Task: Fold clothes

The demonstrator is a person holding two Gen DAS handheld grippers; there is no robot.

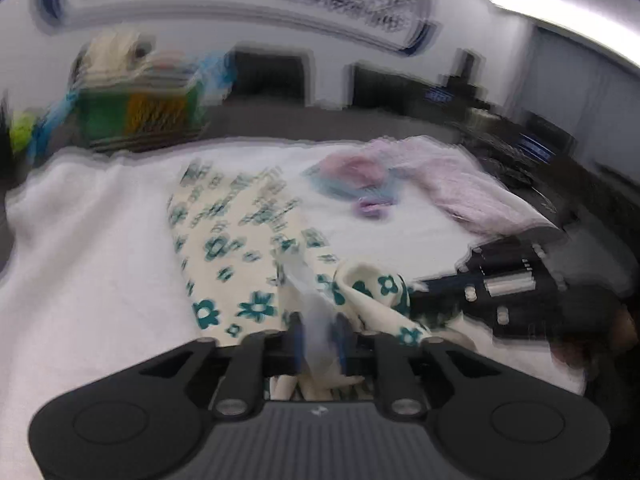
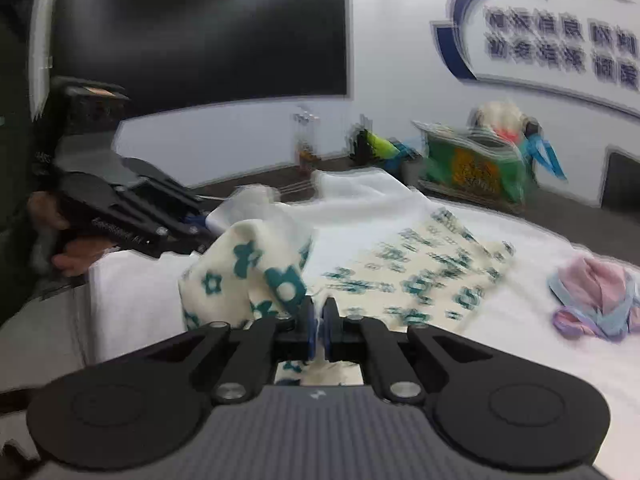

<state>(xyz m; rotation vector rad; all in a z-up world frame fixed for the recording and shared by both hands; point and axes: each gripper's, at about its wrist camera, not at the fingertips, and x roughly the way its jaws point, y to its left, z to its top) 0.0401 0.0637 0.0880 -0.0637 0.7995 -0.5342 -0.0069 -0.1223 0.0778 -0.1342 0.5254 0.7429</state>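
A: Where does the floral garment (image 2: 416, 276) lie from your tools?

B: Its long axis runs away from you across the white cloth (image 1: 88, 240). Your right gripper (image 2: 319, 330) is pressed together on its near edge. Your left gripper (image 1: 318, 336) has fabric between its jaws; too blurred to tell if it pinches.

A: So both your hands sit at the near end, side by side.

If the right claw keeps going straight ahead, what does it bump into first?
Probably the flowered cloth spread on the white bed cover, a corner of which the right claw already pinches. The picture is blurry, so depth is uncertain.
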